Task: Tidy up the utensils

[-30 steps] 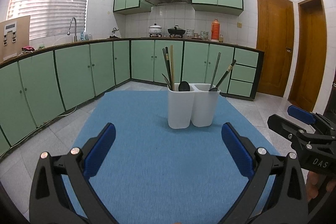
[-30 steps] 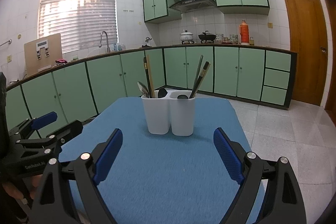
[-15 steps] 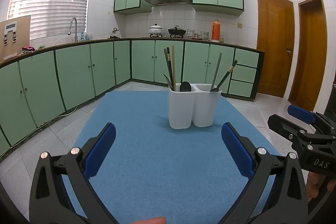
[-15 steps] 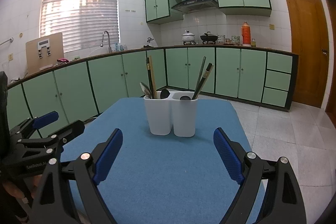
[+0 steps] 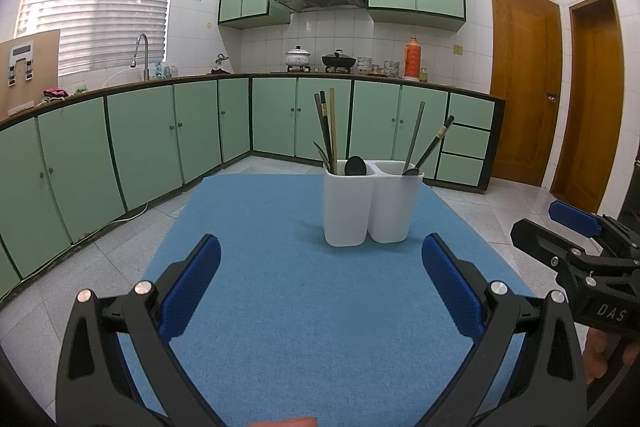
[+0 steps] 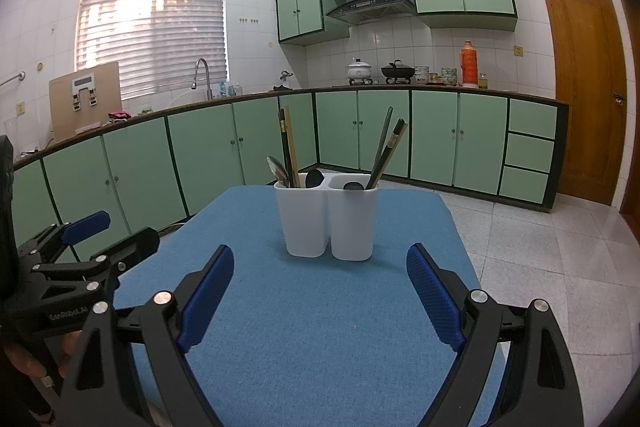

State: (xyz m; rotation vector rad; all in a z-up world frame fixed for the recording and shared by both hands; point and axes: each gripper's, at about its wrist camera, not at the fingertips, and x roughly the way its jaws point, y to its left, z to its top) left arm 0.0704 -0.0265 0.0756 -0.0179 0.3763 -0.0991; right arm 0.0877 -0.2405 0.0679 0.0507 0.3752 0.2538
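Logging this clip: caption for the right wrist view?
Open right tool faces a white two-compartment holder of utensils on a blue mat.

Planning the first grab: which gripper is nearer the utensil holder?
Right, slightly. The holder stands straight ahead of the right gripper; from the left gripper it sits ahead and off to the right. Both open, touching nothing.

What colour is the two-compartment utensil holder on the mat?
White: the utensil holder is plain white, without pattern. It shows best in the right wrist view.
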